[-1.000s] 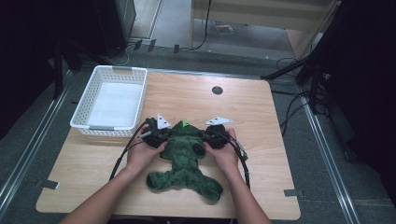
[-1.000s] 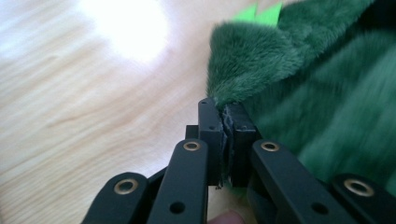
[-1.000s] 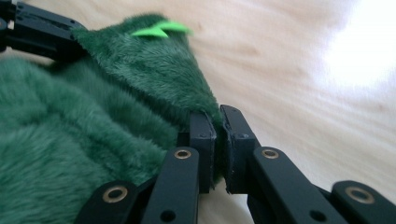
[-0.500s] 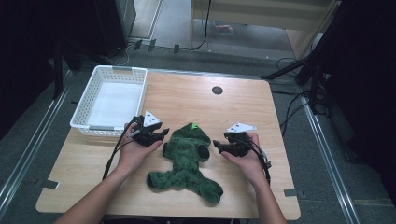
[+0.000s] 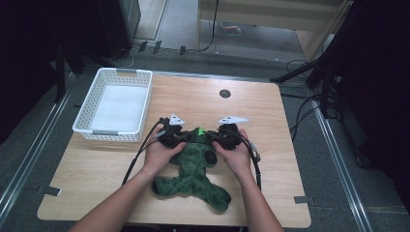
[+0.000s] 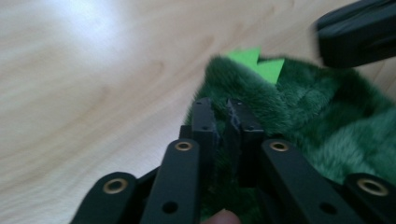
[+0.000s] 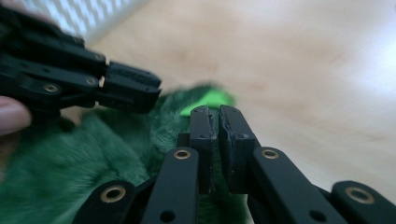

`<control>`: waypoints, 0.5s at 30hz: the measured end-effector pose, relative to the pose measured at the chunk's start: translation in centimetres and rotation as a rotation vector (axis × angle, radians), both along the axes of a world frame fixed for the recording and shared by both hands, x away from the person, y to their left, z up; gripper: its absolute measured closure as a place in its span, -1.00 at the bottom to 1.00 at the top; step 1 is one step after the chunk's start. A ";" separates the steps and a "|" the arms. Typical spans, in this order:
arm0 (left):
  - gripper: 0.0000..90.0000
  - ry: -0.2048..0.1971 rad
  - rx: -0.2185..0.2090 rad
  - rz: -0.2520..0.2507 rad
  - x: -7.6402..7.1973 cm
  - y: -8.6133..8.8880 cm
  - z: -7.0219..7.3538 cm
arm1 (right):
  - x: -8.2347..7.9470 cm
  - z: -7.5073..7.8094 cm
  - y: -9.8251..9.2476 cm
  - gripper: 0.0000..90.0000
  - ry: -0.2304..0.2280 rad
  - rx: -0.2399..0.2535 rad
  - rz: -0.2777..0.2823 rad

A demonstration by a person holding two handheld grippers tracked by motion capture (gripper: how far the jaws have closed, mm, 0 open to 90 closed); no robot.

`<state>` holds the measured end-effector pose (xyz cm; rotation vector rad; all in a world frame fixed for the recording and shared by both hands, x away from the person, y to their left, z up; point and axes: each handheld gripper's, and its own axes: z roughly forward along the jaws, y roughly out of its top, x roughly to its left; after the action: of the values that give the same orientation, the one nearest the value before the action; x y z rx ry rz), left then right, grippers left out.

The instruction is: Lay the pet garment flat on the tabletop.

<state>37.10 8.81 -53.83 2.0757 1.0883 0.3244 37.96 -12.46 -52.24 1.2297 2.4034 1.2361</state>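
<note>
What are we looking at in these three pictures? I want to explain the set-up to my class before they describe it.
There is no machine here. A person holds a two-jawed claw tool in each hand. One picture is taken from above the wooden table. The other two come from small cameras riding on the left claw and the right claw. On the table lie a green plush toy and a white basket. Both claws sit at the toy's upper end, and their jaws have just been closing and are now shut. Whether they pinch any fur is unclear.
</note>
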 end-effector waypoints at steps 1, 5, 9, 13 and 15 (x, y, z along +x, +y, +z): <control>0.87 0.008 0.005 -0.007 0.1 -0.1 -0.3 | 0.1 -0.8 0.4 0.89 0.017 -0.031 0.002; 0.92 0.008 0.030 0.010 0.5 -0.1 -0.2 | 1.1 -2.2 0.3 0.96 0.033 -0.012 -0.028; 0.91 -0.037 0.098 0.059 1.9 -1.2 -0.1 | 2.1 -2.4 0.3 0.99 0.010 -0.004 -0.070; 0.66 -0.015 0.063 0.090 2.9 -1.4 0.2 | 3.4 -1.8 0.3 0.63 0.023 -0.002 -0.123; 0.47 -0.027 0.003 0.123 2.5 -0.6 0.8 | 2.7 -0.4 -0.4 0.57 -0.001 0.089 -0.129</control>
<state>39.57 8.19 -53.05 2.0058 1.2025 0.4140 40.62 -12.89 -52.67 1.3847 2.2512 1.3160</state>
